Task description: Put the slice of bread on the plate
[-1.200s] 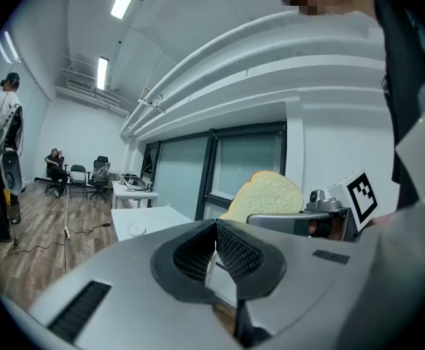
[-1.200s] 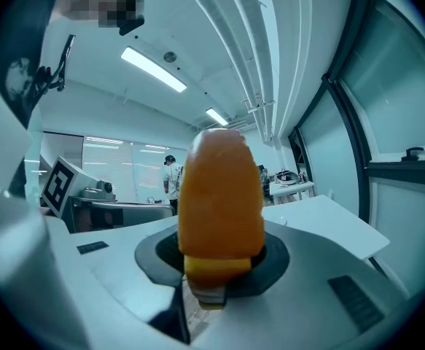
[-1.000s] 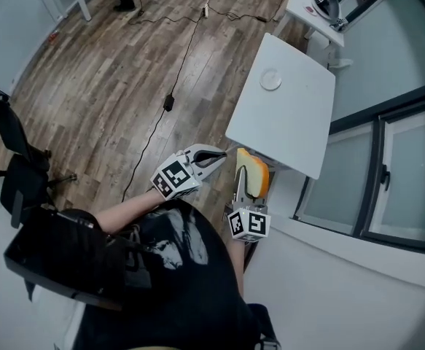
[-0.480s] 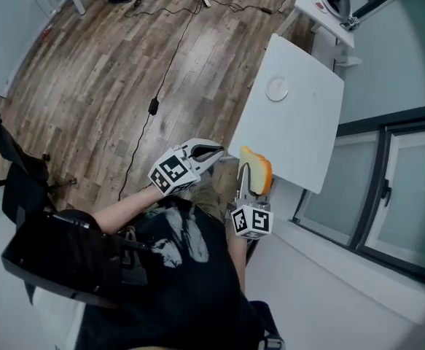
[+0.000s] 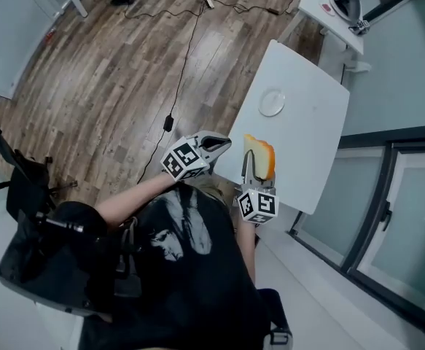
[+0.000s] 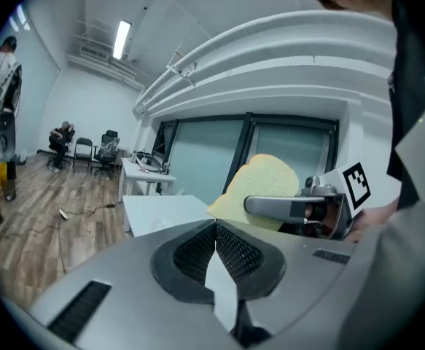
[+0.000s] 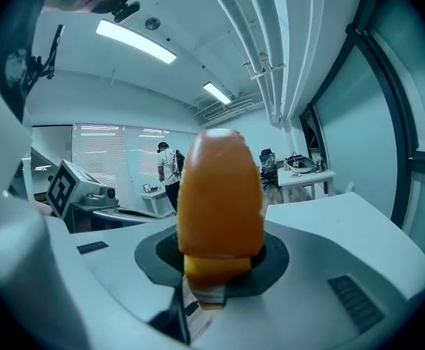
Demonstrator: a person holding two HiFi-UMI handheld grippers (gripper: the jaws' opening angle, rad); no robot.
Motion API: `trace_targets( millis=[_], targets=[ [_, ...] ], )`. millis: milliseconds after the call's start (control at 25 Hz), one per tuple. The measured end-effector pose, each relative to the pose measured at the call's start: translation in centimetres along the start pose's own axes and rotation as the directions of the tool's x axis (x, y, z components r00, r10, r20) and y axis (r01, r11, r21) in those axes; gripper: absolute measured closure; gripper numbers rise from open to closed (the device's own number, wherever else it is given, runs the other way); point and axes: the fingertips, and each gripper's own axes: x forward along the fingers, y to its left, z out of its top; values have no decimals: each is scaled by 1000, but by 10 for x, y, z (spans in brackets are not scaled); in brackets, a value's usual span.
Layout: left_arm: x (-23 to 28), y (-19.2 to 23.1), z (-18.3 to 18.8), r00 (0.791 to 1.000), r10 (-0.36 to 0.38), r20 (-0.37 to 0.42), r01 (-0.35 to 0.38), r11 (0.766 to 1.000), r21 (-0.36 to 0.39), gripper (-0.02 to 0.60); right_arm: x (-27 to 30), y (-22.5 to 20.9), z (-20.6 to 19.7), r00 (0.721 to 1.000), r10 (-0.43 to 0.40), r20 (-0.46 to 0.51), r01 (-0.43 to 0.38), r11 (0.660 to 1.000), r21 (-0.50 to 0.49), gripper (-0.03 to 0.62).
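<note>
Both hands had carried forward together, and the slice of bread (image 5: 260, 157) now hung over the near part of the white surface (image 5: 310, 122) instead of short of its near edge, where it had been a second before. The right claw (image 5: 250, 172) was clamped on the slice low down, holding it upright on edge with its crust uppermost. The left claw (image 5: 224, 145) travelled just to the left of it, jaws pressed together with nothing between them, out over the wooden floor (image 5: 103, 86) by the surface's left edge. The small white plate (image 5: 271, 102) sat bare where it had been in the earlier view, farther along the surface and well apart from the bread. To my eye this meant the carry was mostly done: the gap to the plate had closed a good deal, but the slice had yet to be brought on over the plate, tipped flat and let go. Beyond the approach, nothing on the surface looked different.
</note>
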Motion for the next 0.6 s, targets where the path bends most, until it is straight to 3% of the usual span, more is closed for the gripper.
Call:
trace_targets(
  millis=[80,160,360,600],
  targets=[
    [25,9,3,1000,-19,9,20,995,-98,576,15,-21,0,1000,13,-17,-13,1000,2,496],
    [45,17,3,1000,-16,8,17,990,-137,576,27,-39,-4,999,25,-41,-25,1000,0,496],
    [87,48,2,998,19,-64,-24,997,-80,575,64,-87,-17,995,6,-103,-7,1000,-12,496],
    [136,92,-13,991,1,-134,-9,998,-62,577,111,-130,-44,982,-50,-185,50,999,-4,496]
  ],
)
